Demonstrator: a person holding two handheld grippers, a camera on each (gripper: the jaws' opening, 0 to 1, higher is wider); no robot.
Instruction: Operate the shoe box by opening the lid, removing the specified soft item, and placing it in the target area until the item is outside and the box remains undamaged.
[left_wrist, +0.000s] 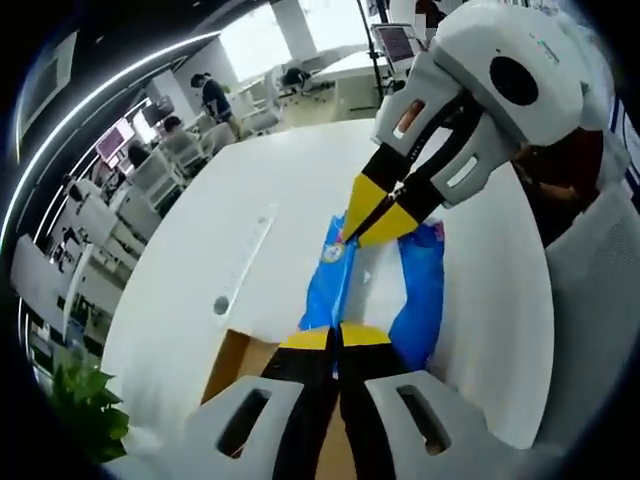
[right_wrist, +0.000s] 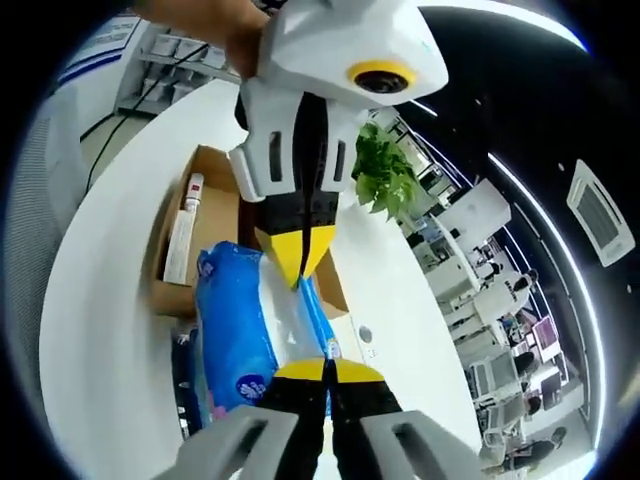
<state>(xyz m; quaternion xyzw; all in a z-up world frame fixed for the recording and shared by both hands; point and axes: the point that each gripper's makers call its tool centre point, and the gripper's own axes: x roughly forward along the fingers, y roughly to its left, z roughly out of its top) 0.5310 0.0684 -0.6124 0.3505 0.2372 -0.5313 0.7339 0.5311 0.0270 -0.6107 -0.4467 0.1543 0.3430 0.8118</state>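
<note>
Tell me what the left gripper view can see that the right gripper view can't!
Left gripper view alone: the right hand-held gripper pinching the far end of the blue soft pack, plus a strip lying on the white table.

Right gripper view alone: the left hand-held gripper gripping the pack's other end, the open cardboard shoe box, and a green plant.

Both share: the blue pack held by both grippers, the table and the office behind.

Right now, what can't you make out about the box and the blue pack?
- Box interior: in the left gripper view, the left gripper covers it.
- Blue pack print: too small to read in the right gripper view.
- Pack's near end: hidden under the right gripper.
- Box label: text too small.
</note>
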